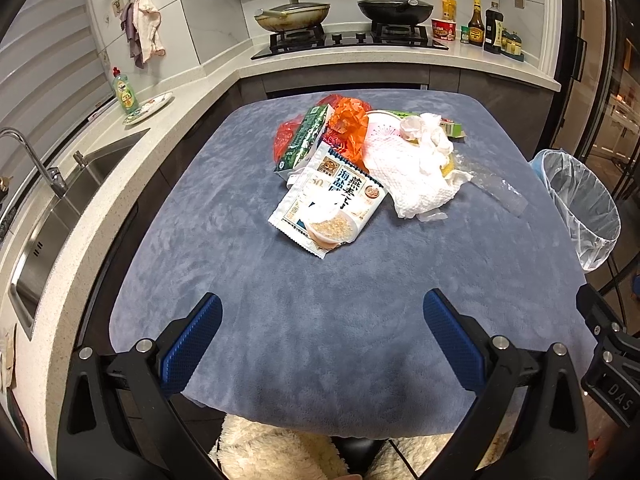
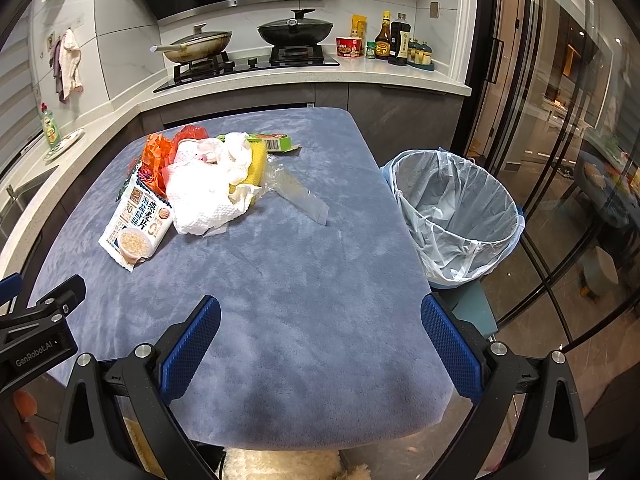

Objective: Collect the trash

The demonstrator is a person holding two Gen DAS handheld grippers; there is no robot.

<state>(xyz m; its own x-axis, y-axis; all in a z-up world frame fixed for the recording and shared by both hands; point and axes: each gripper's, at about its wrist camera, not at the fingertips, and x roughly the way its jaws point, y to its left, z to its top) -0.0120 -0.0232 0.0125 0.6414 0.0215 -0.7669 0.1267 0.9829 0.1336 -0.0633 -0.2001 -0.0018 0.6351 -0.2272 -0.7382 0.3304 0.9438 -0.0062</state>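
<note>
A heap of trash sits on the far half of the counter (image 2: pixel 304 320), which is draped in a grey-blue plush cloth. Nearest lies a white oat-flake packet (image 1: pixel 330 204) with dark blue Chinese print, a picture of a bowl of flakes and the number "30" — its long axis runs from the near edge back towards the stove, and it lies flat with one corner pointing at the cameras. Beside it rests a crumpled white paper towel (image 2: pixel 204 200), touching a yellow sponge (image 2: pixel 258 164). Behind them are an orange plastic bag (image 1: pixel 348 128), a green carton (image 1: pixel 304 140) leaning against the bag, and a green box (image 2: pixel 276 142) with a barcode. A clear plastic sleeve (image 2: pixel 302 198) lies flat, angled towards the bin (image 2: pixel 460 216) — lined with a clear bag, just off the counter's right edge.

The left tool (image 1: pixel 322 334) and right tool (image 2: pixel 320 334) both hover over the near edge, fingers spread wide and empty. "GenRobot.AI" is printed on the left one's body.
</note>
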